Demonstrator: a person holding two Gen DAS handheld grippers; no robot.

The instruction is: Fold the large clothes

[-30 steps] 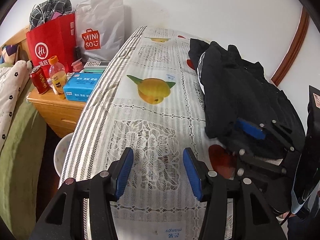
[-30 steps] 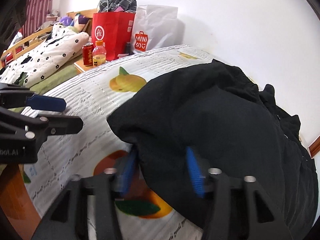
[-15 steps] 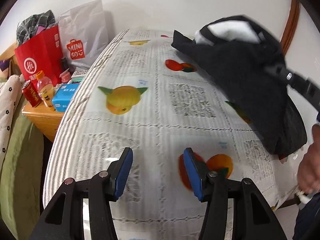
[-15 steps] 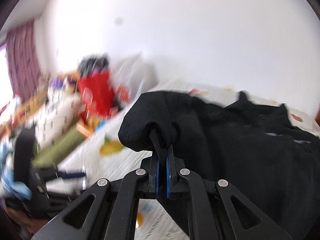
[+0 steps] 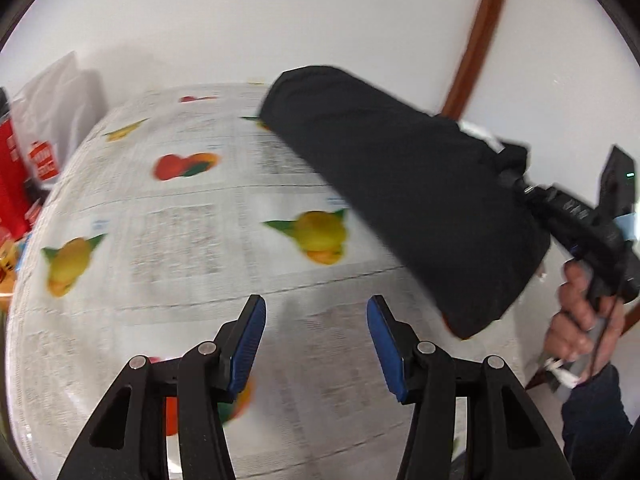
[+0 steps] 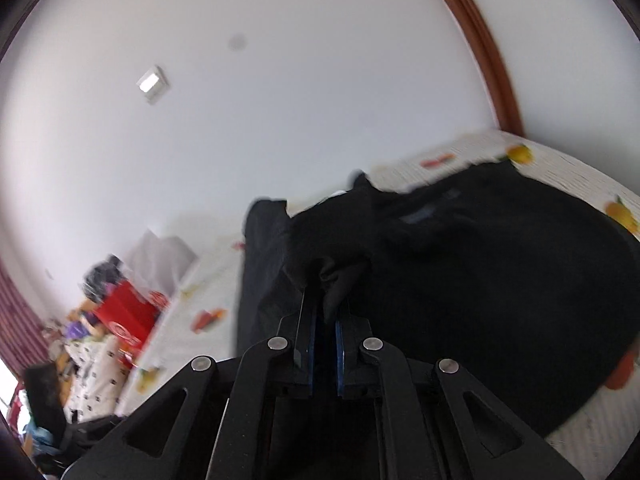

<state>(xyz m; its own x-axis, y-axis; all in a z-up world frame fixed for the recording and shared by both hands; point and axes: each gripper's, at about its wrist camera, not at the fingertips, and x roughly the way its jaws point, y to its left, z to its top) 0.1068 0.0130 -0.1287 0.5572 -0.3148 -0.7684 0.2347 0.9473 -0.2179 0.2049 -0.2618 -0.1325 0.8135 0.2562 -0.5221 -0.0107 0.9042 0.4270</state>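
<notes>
A large black garment (image 5: pixel 400 200) hangs in the air over the fruit-print tablecloth (image 5: pixel 180 220), stretched from the table's far side to the right. My right gripper (image 6: pixel 325 304) pinches a bunched fold of it between its blue pads; its jaws are opening slightly with the cloth still between them. The rest of the garment (image 6: pixel 480 272) lies spread on the table beyond. A hand (image 5: pixel 580 312) holds that gripper's handle at the right edge. My left gripper (image 5: pixel 316 304) hovers open above bare tablecloth, with nothing between its fingers.
A red bag (image 5: pixel 12 184) and a white shopping bag (image 5: pixel 60 96) stand past the table's far left end. A brown door frame (image 5: pixel 476 40) runs up the white wall on the right. Floral bedding (image 6: pixel 96 376) lies left of the table.
My right gripper shut on the garment's edge, lifted it off the table and swung right while rolling. My left gripper, still open, moved along the table away from the bags.
</notes>
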